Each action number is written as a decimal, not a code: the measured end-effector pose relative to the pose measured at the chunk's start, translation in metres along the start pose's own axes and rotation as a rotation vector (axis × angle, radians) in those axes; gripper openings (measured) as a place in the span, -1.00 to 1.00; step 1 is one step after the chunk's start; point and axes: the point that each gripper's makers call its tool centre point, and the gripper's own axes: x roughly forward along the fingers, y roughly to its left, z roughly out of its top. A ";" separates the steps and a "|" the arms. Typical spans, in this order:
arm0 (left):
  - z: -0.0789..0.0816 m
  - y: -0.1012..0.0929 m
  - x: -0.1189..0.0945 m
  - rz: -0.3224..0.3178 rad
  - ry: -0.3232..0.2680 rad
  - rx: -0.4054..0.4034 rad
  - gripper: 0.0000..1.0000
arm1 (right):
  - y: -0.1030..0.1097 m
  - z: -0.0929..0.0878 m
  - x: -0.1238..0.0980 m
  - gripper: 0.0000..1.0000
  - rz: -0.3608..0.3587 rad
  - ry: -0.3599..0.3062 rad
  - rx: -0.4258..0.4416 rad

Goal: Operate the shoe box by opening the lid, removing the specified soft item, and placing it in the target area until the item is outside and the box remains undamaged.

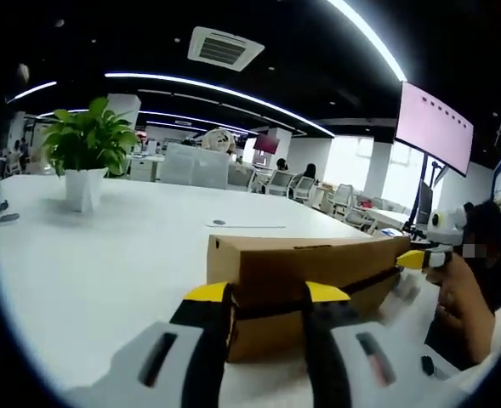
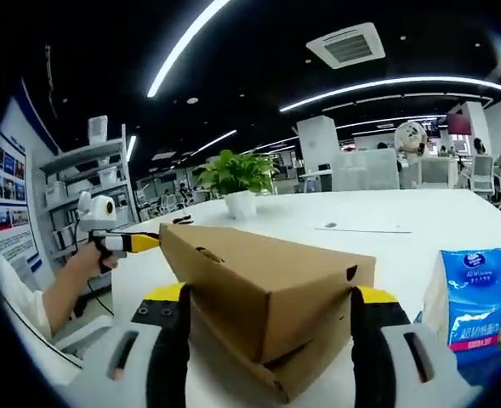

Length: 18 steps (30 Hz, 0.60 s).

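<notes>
A brown cardboard shoe box (image 1: 318,263) lies on the white table (image 1: 88,272), its lid on, with a dark seam along its long side. My left gripper (image 1: 267,297) is open, its yellow-tipped jaws low in front of the box's near end. At the far end, the right gripper's yellow tip (image 1: 413,258), held by a hand (image 1: 458,297), touches the lid. In the right gripper view the box (image 2: 267,289) sits between the wide-open jaws of my right gripper (image 2: 269,297). Its lid looks slightly raised over the base at this end. The left gripper (image 2: 122,242) meets the far corner.
A blue pack of tissues (image 2: 475,297) stands on the table right of the box. A potted plant (image 1: 84,161) stands at the far side, with a flat paper sheet (image 1: 246,225) beyond the box. A pink screen (image 1: 437,127) hangs at the right. Shelves (image 2: 88,195) line the wall.
</notes>
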 end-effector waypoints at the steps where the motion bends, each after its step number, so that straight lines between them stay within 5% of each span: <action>1: -0.004 0.000 0.000 0.002 0.012 0.009 -0.33 | 0.000 -0.001 0.000 0.55 -0.004 0.005 -0.018; 18: -0.028 0.003 0.004 0.013 0.033 0.048 -0.33 | -0.003 -0.016 0.006 0.53 -0.053 0.034 -0.158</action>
